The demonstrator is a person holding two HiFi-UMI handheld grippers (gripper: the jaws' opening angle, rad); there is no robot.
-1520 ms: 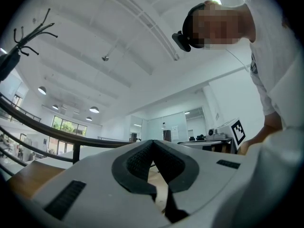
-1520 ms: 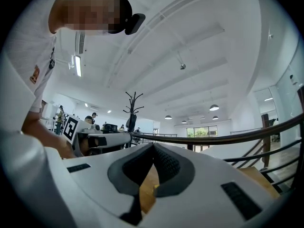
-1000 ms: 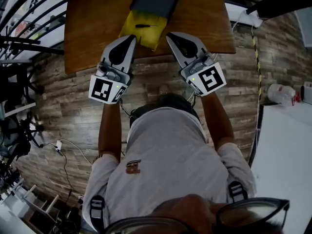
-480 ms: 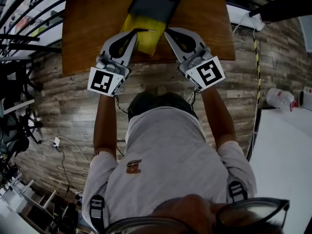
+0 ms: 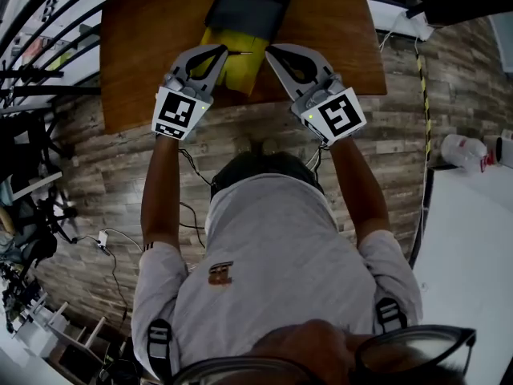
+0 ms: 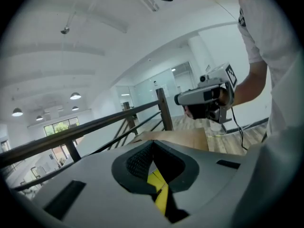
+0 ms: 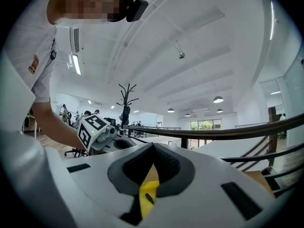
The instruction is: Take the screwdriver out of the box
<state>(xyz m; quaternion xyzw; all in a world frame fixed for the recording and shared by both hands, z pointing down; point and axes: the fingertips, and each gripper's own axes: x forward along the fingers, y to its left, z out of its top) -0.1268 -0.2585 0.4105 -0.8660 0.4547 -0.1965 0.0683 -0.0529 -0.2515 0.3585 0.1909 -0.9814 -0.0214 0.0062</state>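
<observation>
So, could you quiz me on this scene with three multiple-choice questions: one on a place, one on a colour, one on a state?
1. Where does the screwdriver lie?
A. on a chair
B. on the yellow box
C. in a bucket

2. What colour is the table?
A. brown wood
B. white
C. green

3. How do the left gripper's jaws stand?
A. wide apart
B. closed on the screwdriver
C. together, with nothing held

Answers:
1. B, it shows as a dark bar on the yellow surface.
2. A, the top shows brown wood grain.
3. C, the jaws meet at the tip, with only yellow seen beyond.
</observation>
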